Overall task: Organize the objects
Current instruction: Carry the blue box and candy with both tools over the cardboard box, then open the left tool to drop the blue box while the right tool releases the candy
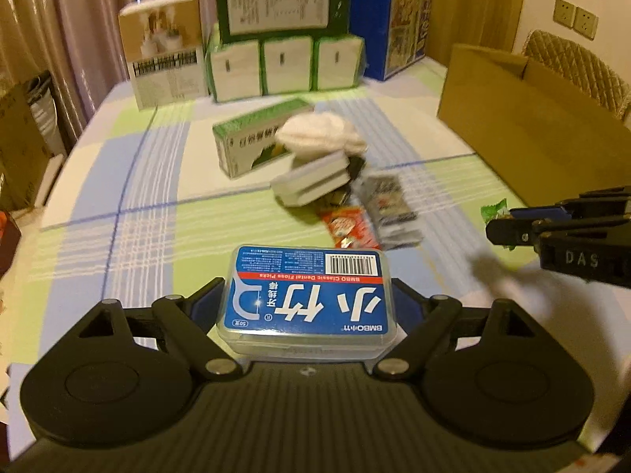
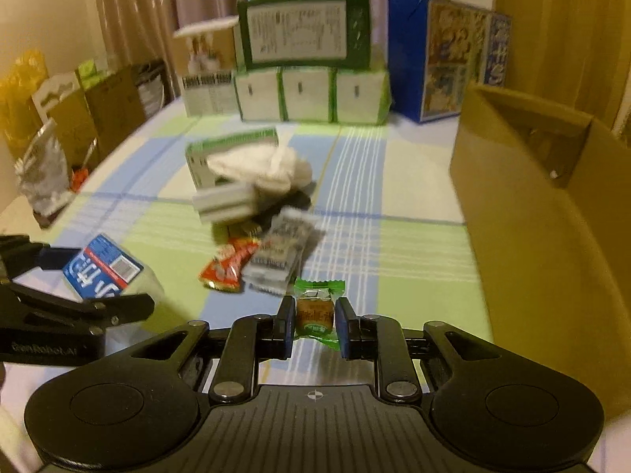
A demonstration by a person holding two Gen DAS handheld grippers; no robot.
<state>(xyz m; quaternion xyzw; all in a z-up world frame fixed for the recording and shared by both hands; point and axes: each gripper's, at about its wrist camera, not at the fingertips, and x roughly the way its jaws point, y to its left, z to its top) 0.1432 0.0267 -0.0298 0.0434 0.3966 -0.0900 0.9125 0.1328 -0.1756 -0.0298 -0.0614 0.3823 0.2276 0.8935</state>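
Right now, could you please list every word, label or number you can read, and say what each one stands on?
"BMBO Classic Dental Floss Picks": floss box in the left gripper.
"BMBO": the same box's lower edge.
"DAS": right gripper body.
Candy wrapper, green-bordered carton, snack packets: print too blurred to read.

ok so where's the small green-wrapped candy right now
The small green-wrapped candy is clamped in the right gripper, above the checked tablecloth, just before the red snack packet.

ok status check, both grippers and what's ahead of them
Left gripper shut on floss pick box. Right gripper shut on green candy. Cardboard box open at right. Item pile mid-table, path clear.
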